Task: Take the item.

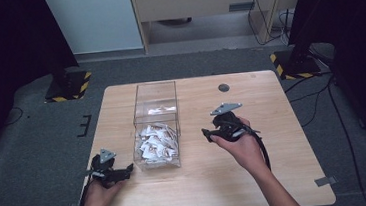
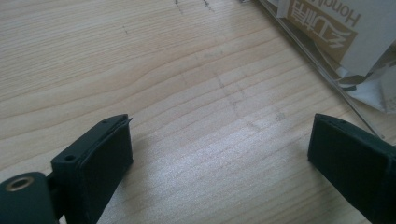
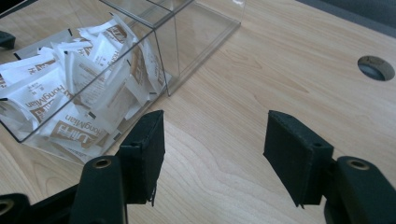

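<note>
High view: a wooden table (image 1: 277, 175) carries a clear two-compartment box (image 1: 156, 125) near its centre. The near compartment holds white sachets (image 1: 157, 143); the far one looks almost empty. The left gripper (image 1: 126, 171) rests at about 7 o'clock from the box, the right gripper (image 1: 206, 133) at about 3 o'clock.

Left gripper view: jaws spread wide over bare wood, holding nothing; the box wall and a sachet sit at 1 o'clock.

Right gripper view: jaws spread, empty, with the box at 10 o'clock and a cable hole (image 3: 376, 68) at 2 o'clock.

Likely risk: a reaching jaw could strike the thin clear wall and shove the box, or pinch several sachets together.
</note>
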`<state>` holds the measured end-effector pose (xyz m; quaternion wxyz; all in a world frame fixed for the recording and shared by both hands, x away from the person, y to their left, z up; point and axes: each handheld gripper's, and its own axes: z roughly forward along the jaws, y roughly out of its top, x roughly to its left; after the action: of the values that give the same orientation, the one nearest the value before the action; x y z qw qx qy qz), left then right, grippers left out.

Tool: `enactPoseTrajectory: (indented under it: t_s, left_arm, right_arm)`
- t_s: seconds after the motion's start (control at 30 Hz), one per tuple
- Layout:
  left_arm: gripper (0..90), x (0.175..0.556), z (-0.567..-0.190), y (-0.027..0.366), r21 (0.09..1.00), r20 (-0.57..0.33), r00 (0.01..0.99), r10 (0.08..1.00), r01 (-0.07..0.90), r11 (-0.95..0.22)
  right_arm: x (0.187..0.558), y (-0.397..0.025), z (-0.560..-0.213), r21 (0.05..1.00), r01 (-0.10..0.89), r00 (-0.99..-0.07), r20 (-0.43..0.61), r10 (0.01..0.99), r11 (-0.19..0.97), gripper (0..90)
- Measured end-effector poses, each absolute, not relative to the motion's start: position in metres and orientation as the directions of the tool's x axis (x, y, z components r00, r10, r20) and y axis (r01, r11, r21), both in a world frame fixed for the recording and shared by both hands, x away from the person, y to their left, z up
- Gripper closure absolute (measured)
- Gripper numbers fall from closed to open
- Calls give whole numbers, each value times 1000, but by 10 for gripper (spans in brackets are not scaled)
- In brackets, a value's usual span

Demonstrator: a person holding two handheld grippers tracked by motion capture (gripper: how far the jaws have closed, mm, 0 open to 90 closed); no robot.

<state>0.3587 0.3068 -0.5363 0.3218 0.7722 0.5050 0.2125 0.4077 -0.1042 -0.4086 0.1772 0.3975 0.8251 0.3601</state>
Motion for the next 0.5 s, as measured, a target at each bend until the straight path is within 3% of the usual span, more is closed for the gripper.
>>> enactPoseTrajectory:
  t_s: [0.5]
  left_arm:
    - [65, 359, -536, 307, 713, 1, 399, 917, 643, -280]
  right_arm:
    - [413, -74, -392, 747, 487, -662, -23, 749, 453, 433]
